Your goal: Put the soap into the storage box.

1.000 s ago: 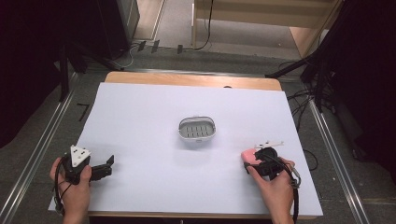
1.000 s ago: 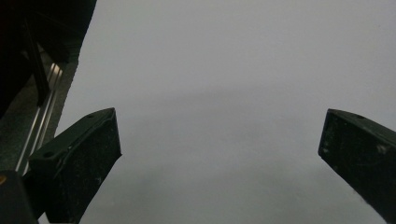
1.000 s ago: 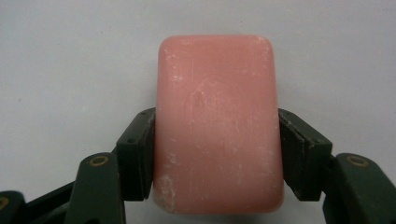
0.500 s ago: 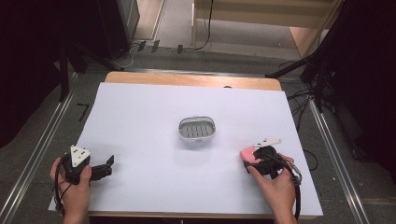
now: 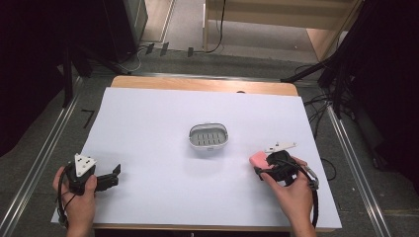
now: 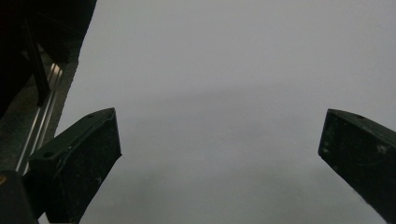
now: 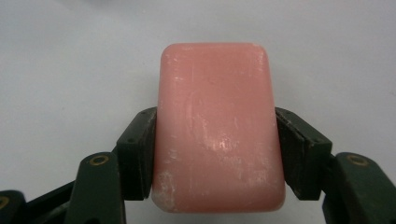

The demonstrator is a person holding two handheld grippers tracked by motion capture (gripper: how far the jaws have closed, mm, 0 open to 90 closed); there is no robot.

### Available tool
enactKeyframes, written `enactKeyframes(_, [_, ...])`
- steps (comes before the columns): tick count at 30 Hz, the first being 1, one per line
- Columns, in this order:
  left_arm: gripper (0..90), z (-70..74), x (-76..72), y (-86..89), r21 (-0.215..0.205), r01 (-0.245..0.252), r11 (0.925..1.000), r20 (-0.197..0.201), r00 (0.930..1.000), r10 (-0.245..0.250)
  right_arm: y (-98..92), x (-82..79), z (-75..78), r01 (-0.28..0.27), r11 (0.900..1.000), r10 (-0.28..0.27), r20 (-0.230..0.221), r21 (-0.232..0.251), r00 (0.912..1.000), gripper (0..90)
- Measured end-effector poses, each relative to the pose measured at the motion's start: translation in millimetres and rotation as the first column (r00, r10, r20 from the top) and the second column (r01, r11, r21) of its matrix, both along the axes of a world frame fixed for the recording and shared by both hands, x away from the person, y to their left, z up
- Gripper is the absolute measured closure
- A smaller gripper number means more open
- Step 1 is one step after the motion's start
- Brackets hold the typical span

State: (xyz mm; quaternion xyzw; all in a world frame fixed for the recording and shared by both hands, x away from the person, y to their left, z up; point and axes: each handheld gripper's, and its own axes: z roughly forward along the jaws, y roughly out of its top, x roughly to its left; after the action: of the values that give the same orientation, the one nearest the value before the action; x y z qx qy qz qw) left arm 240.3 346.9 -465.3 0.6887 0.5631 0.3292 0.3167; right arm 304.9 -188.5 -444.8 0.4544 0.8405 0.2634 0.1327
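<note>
Now pink soap bar (image 7: 217, 126) clamped in right gripper (image 7: 215, 154); left gripper (image 6: 219, 158) wide.

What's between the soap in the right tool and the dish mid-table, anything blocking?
Nothing visible. The right tool is shut on the pink soap, and bare white table cover lies between it and the soap dish. The left tool sits open, far off to the side.
</note>
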Motion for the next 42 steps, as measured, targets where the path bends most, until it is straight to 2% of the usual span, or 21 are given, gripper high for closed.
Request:
enactKeyframes(21, [0.0,-0.1,0.1,0.0,-0.001,0.0,1.0,0.0,1.0,0.0,7.0,7.4,8.2,-0.076,0.997,0.076,0.031,-0.003,0.9966,38.9])
enactKeyframes(26, [0.0,-0.1,0.2,0.0,-0.001,0.0,1.0,0.0,1.0,0.0,11.2,10.9,10.5,-0.124,0.992,0.125,0.049,-0.02,0.991,38.9])
enactKeyframes(32, [0.0,-0.1,0.2,0.0,-0.003,0.0,1.0,0.0,1.0,0.0,14.2,14.6,13.0,-0.138,0.99,0.139,0.047,-0.018,0.9891,39.0])
enactKeyframes(36, [0.0,-0.1,0.2,0.1,-0.003,-0.001,1.0,0.001,1.0,0.001,16.9,18.9,14.5,-0.172,0.985,0.173,0.054,-0.021,0.9834,38.9])
enactKeyframes(38, [0.0,-0.1,0.3,0.1,-0.003,0.0,1.0,0.0,1.0,0.0,17.6,22.8,16.2,-0.198,0.98,0.197,0.054,0.0,0.9788,38.9])
enactKeyframes(42, [0.0,-0.1,0.2,0.1,-0.002,0.0,1.0,0.0,1.0,0.0,18.5,26.9,18.1,-0.228,0.974,0.228,0.06,0.001,0.9718,38.9])
